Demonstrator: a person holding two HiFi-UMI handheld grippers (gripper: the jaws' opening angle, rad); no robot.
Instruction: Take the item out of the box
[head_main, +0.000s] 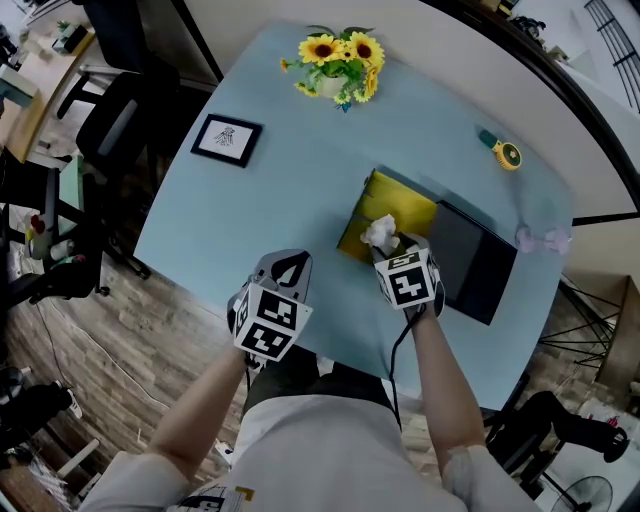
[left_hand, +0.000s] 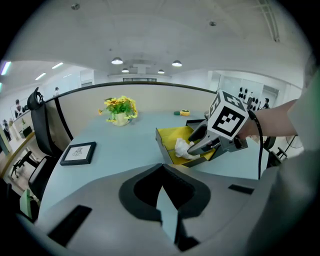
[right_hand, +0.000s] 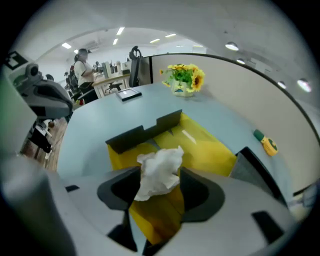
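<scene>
Pale blue tabletop (head_main: 290, 200) in an open office is carrying the scene, with desks, chairs and a seated person showing beyond it in the right gripper view. The person wearing the camera is standing at the table's near edge, holding a gripper in each hand.

The right gripper (right_hand: 157, 182) is reaching into the near end of an open box (right_hand: 210, 150) with dark walls and a bright yellow lining. Its jaws are standing partly apart and pressing from both sides on a crumpled white paper (right_hand: 160, 167), which is filling the gap between the pads. The paper is sitting over the yellow lining, inside the box's walls; whether it is clear of the bottom cannot be told. A dark lid (head_main: 470, 260) is lying just beside the box, on its far right side.

The left gripper (left_hand: 161, 172) is hovering over bare table to the left of the box, well apart from it. Its jaws are meeting at the tips and are holding nothing.

Farther back, a vase of sunflowers (head_main: 340, 62) is standing near the table's far edge. A small black picture frame (head_main: 226, 140) is lying flat at the left. A yellow and green tape measure (head_main: 505, 153) is resting at the right, and a small pink object (head_main: 540, 238) is lying near the right edge.
</scene>
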